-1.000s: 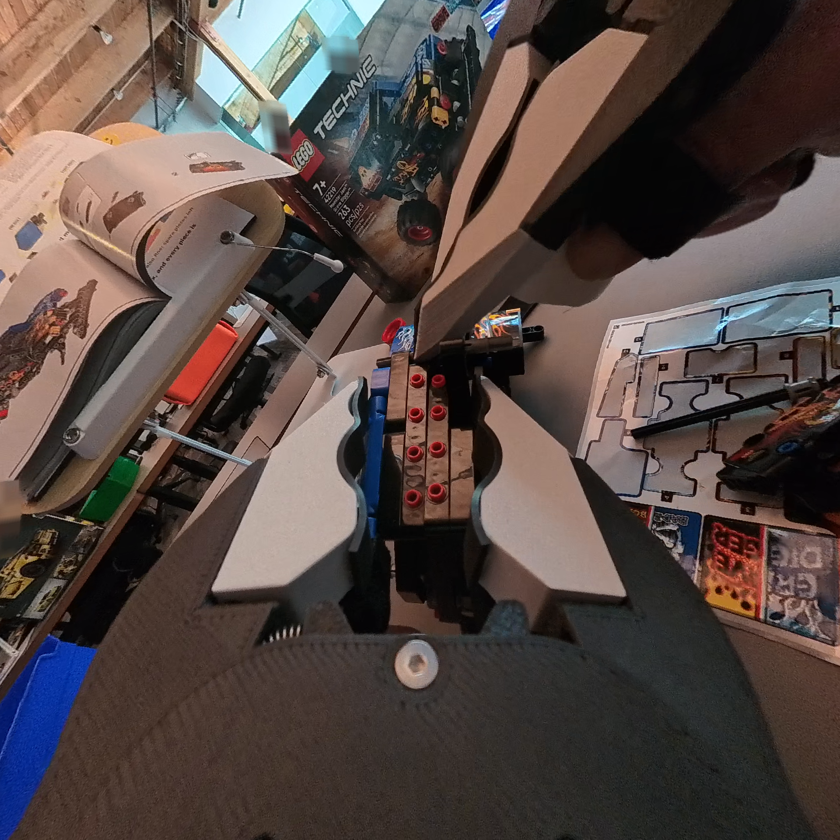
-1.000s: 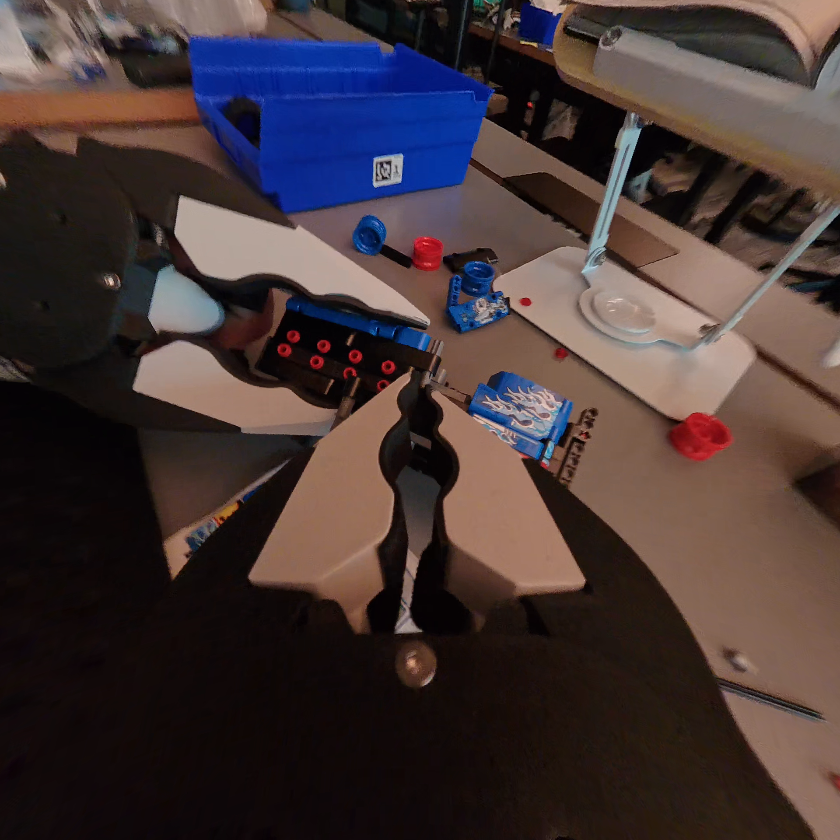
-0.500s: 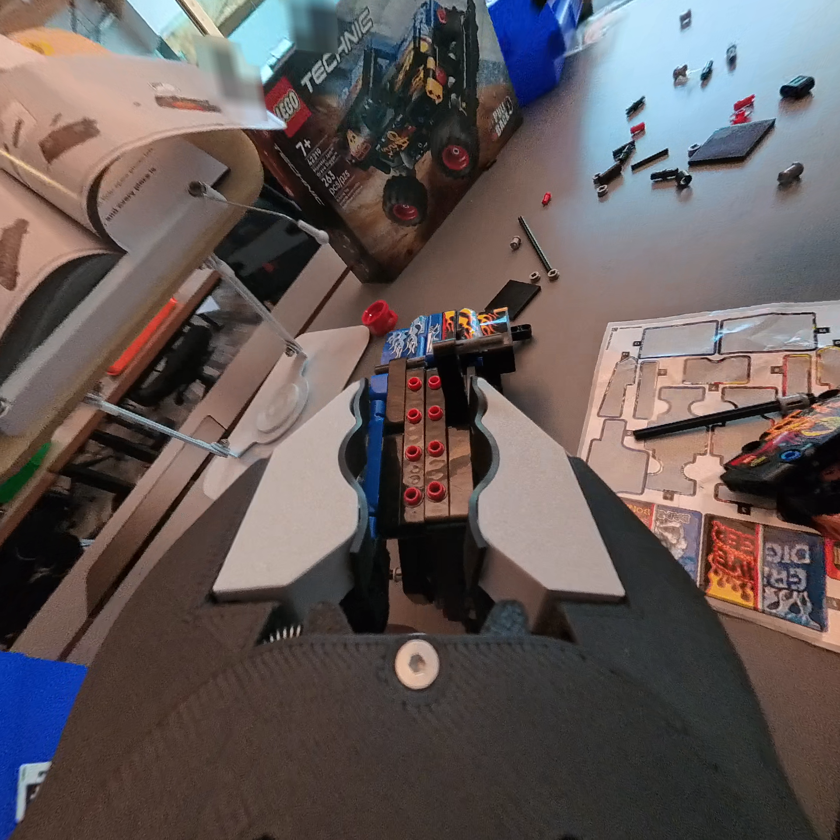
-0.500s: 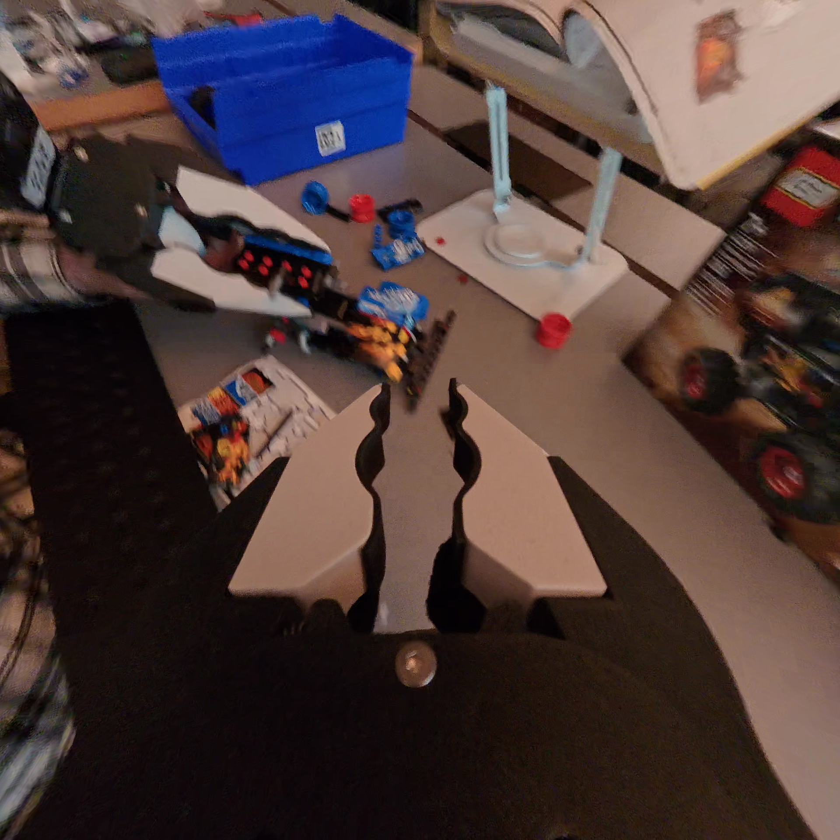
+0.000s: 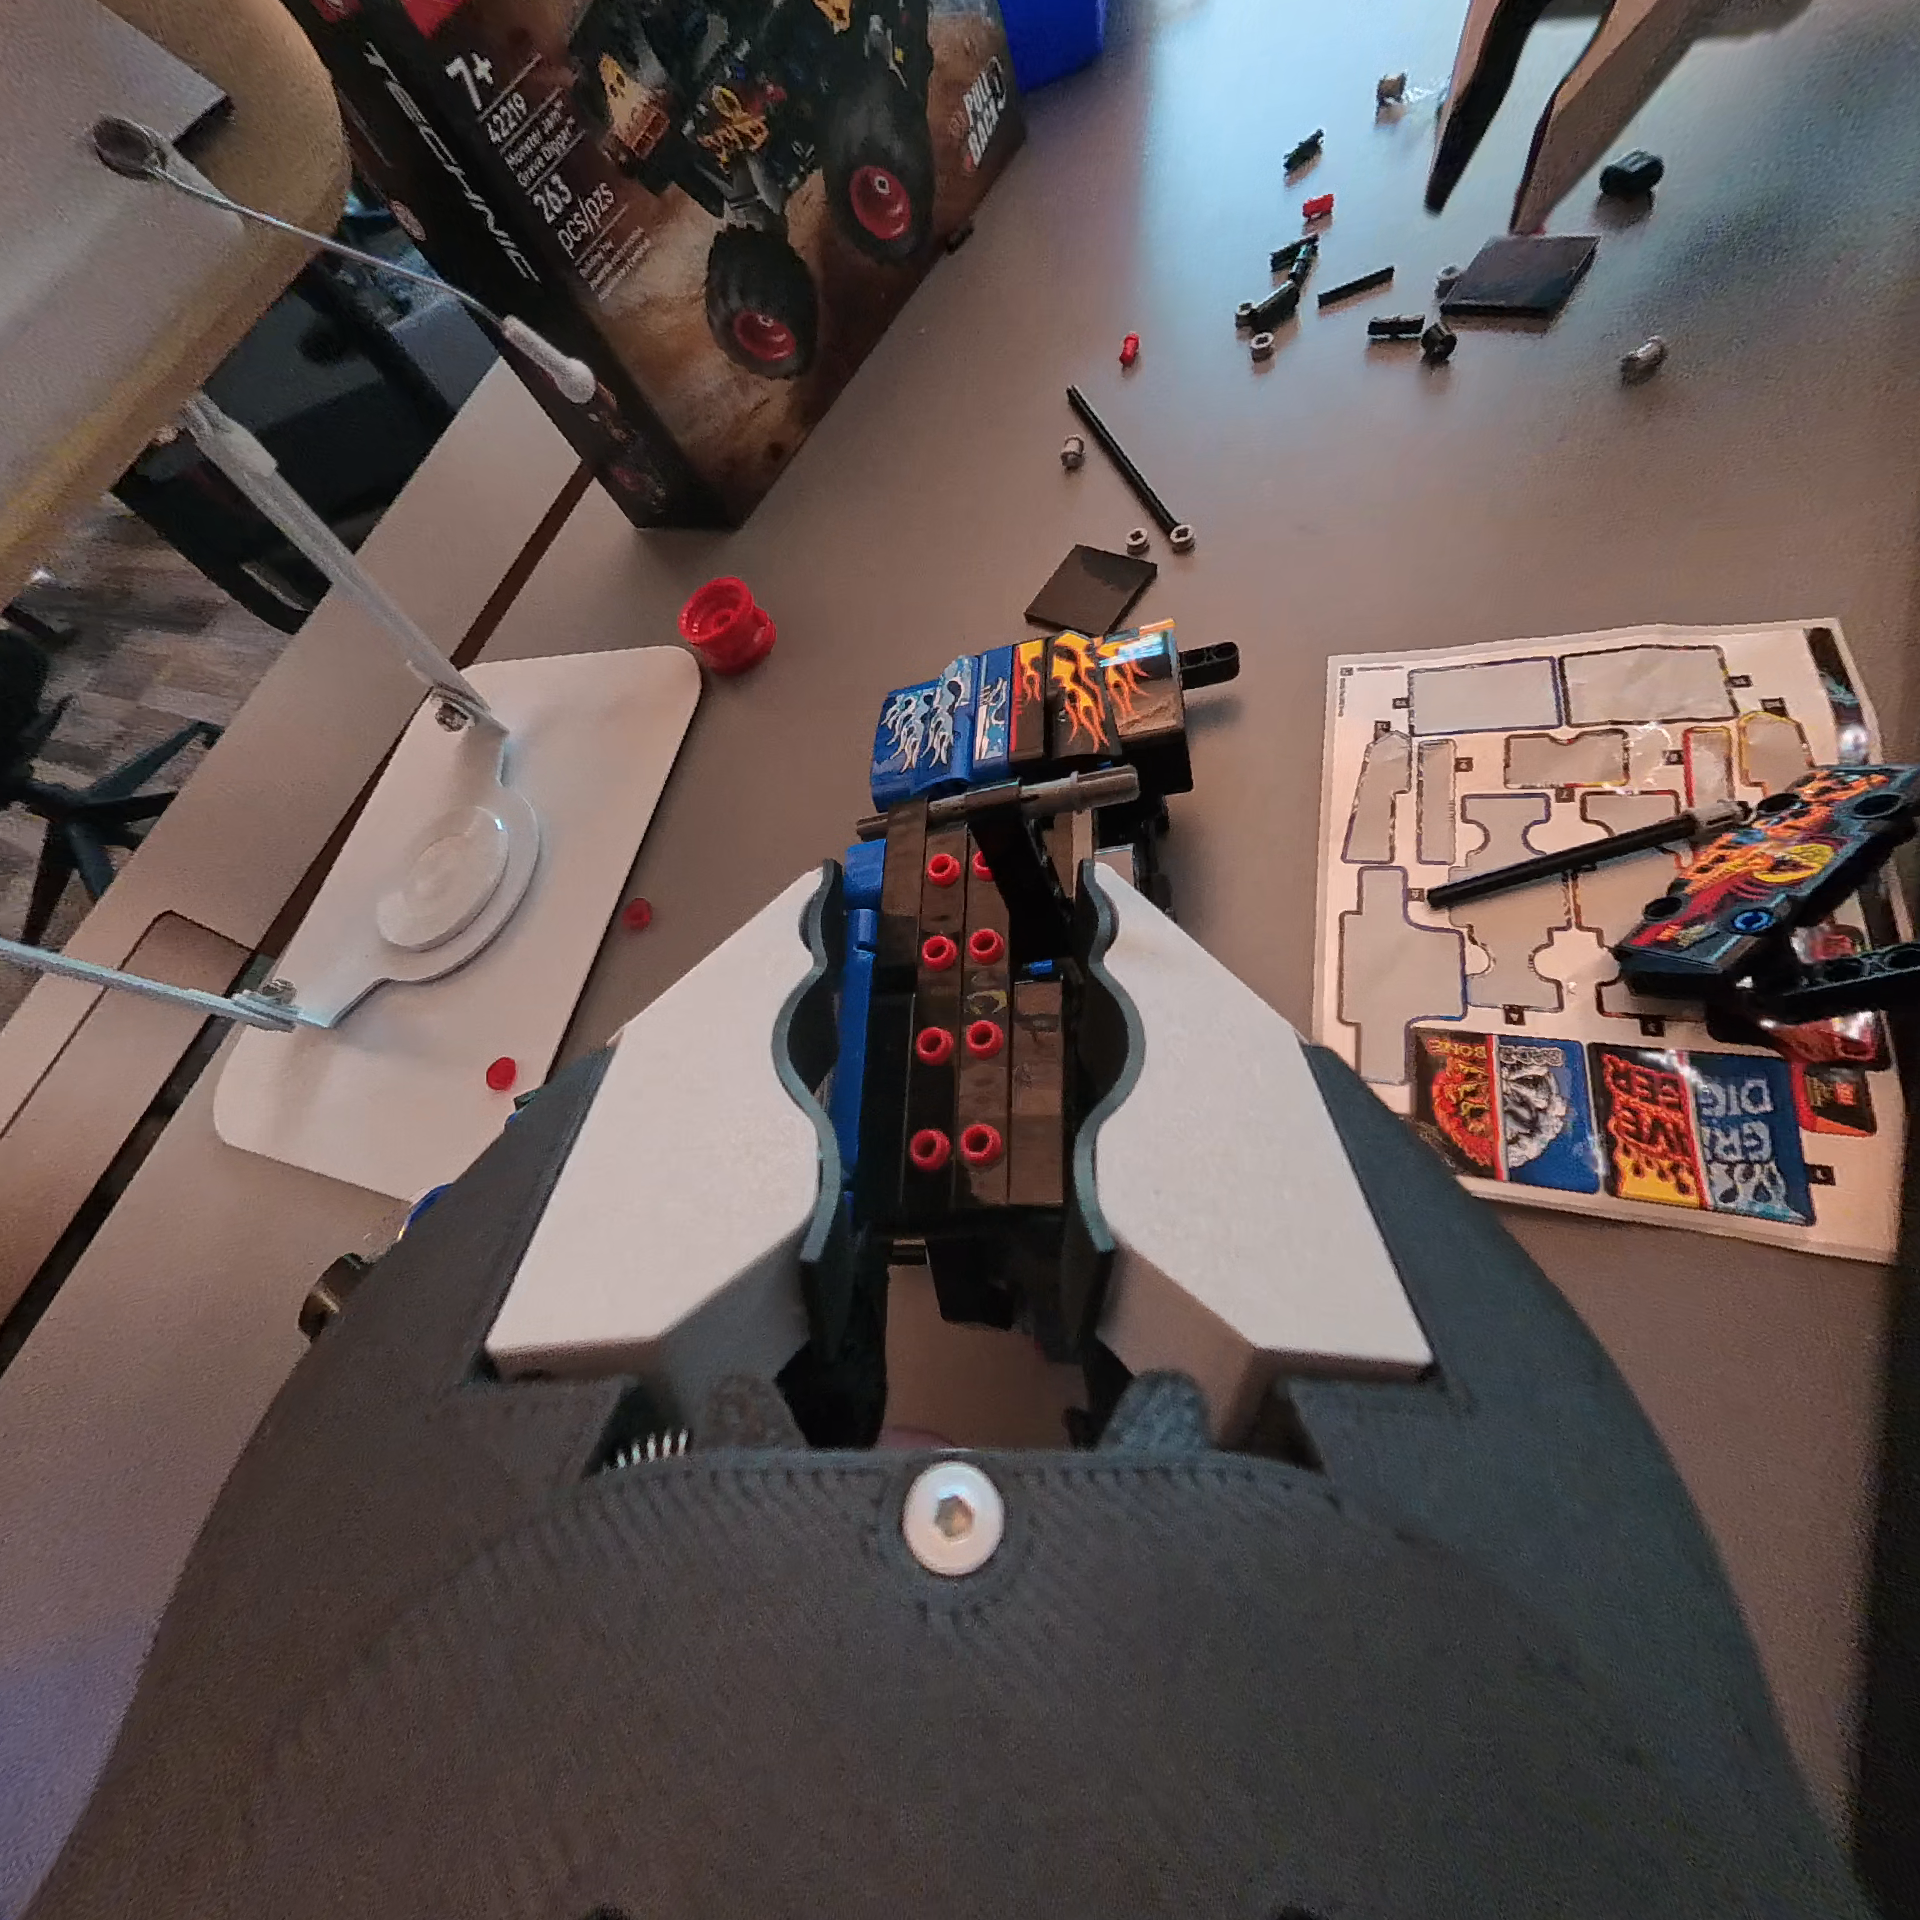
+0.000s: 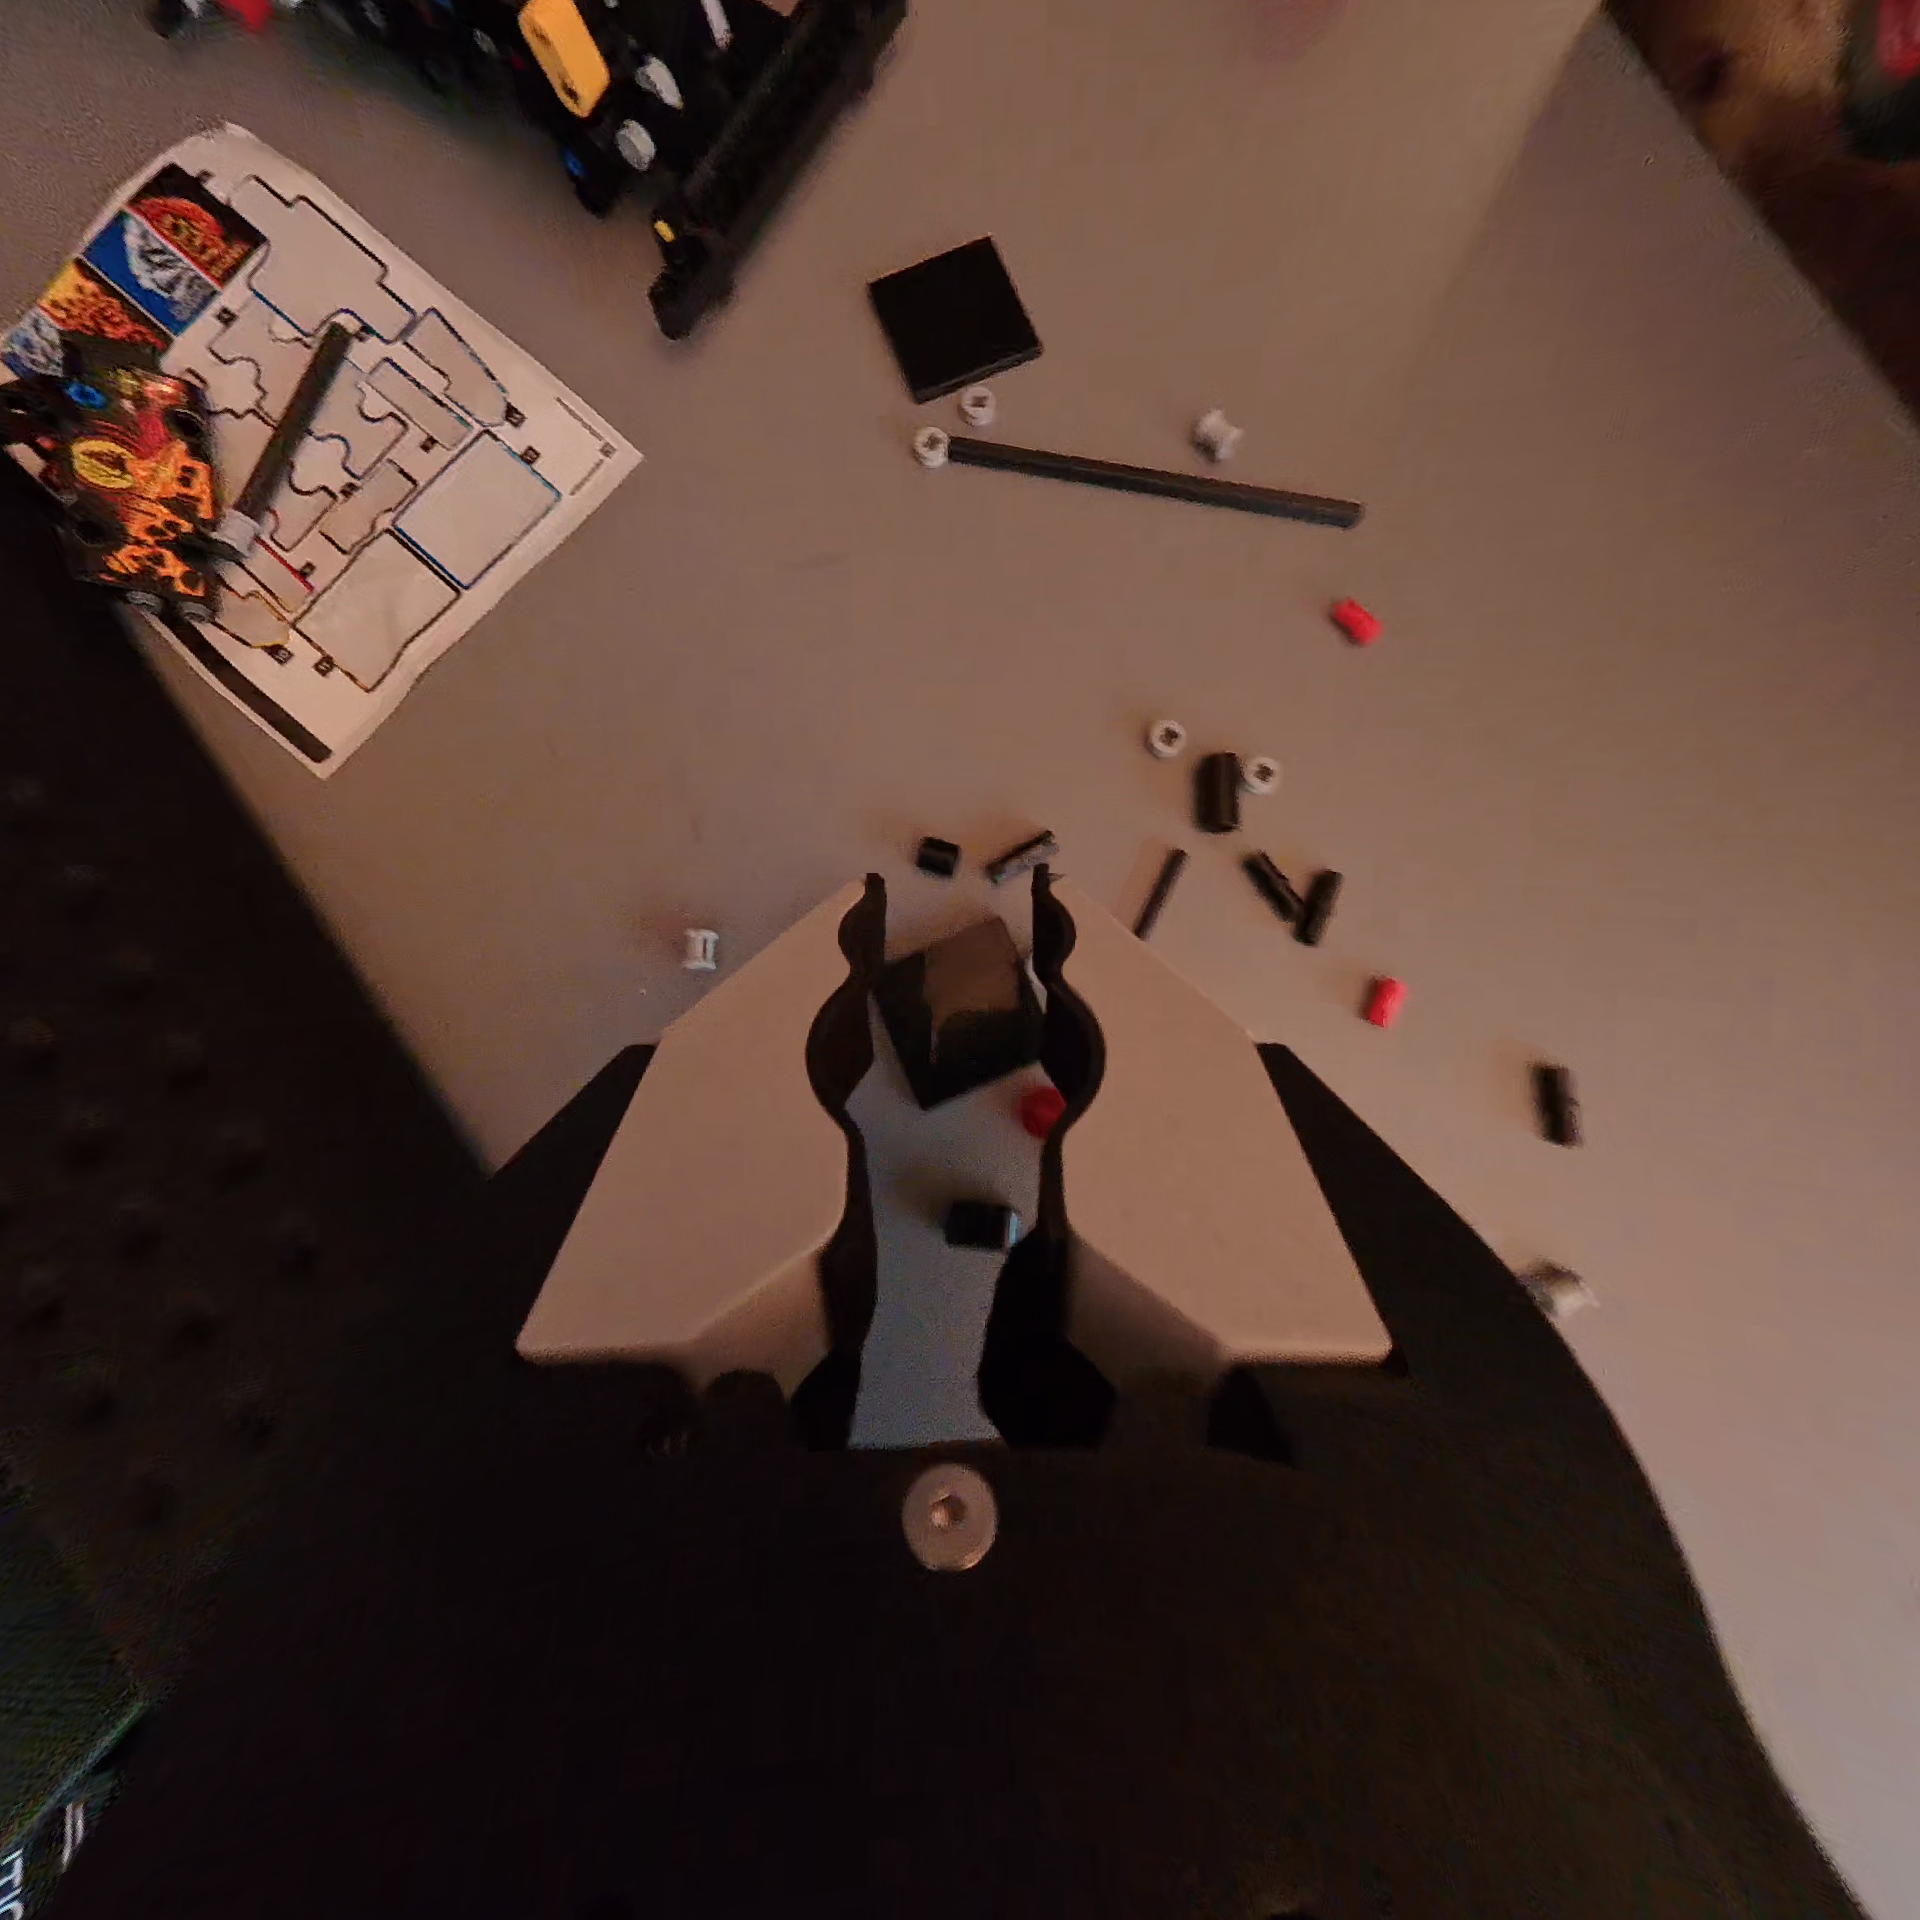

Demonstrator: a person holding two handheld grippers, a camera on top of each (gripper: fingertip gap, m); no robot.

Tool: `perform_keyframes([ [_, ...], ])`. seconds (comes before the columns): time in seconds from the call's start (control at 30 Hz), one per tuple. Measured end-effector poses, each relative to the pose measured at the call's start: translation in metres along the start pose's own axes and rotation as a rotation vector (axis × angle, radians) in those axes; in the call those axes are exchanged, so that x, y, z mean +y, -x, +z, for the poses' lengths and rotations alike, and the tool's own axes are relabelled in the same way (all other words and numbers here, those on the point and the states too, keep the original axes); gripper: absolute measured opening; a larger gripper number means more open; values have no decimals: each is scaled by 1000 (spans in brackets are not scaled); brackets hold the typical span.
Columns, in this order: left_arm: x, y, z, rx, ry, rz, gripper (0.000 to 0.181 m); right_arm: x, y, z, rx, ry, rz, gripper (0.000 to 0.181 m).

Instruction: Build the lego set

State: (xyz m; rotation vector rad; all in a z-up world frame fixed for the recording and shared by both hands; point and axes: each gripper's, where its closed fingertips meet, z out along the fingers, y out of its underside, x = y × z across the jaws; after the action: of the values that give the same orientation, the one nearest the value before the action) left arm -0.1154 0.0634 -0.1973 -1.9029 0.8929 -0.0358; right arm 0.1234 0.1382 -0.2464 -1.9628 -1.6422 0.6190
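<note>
Left gripper (image 5: 961,914) clamped on chassis (image 5: 971,1029), frame centre. Right gripper (image 6: 954,894) fingers apart over loose pins (image 6: 1283,888); bare table (image 6: 1558,831) at right.

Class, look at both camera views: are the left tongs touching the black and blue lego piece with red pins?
Touching. The left wrist view shows the left tongs closed on the lego piece, both inner faces pressed against its sides.

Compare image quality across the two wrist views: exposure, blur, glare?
Left wrist view: well lit and sharp, wide-angle bending at the edges, glare on the sticker sheet and on the flame-printed panels of the lego assembly. Right wrist view: darker and warmer, motion-smeared near the edges; small parts stay legible around the black panel.
</note>
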Motion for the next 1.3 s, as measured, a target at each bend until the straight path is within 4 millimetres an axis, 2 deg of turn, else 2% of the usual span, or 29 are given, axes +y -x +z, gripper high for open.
perform_keyframes([
  [0.07,1,0,0,15,-13,-9,43,4,1,11,7,41,-25,28],
  [0.13,1,0,-1,21,-24,0,44,2,-10,11,75,44,-72,26],
  [0.27,2,0,-1,43,-38,11,45,-9,-39,4,132,-12,-36,20],
  [0.37,3,-1,-1,48,-57,4,46,-9,-51,16,122,12,-37,18],
  [0.53,3,-1,-1,40,-70,6,47,-6,-52,34,100,65,-63,5],
  [0.63,3,-1,-2,40,-74,2,49,-10,-50,32,88,57,-60,5],
  [0.7,3,-1,-2,47,-72,-6,51,-21,-41,26,77,27,-59,5],
  [0.77,3,-1,-1,53,-71,-16,55,-47,-21,19,50,-37,-81,5],
  [0.87,3,-2,0,66,-68,-24,55,-104,30,19,-58,-180,-91,5],
  [0.93,2,-2,1,50,-62,-22,52,-137,60,27,-105,-254,-89,5],
  [1.0,2,-1,3,19,-55,-28,47,-162,88,38,-167,-308,-61,5],
  [1.07,1,-2,3,-4,-57,-38,47,-177,97,55,-146,-316,-49,5],
  [1.17,-2,-3,5,-45,-59,-49,47,-185,110,77,-135,-296,-45,5],
  [1.3,-4,-3,8,-78,-55,-55,47,-190,111,92,-65,-278,-23,4],
])
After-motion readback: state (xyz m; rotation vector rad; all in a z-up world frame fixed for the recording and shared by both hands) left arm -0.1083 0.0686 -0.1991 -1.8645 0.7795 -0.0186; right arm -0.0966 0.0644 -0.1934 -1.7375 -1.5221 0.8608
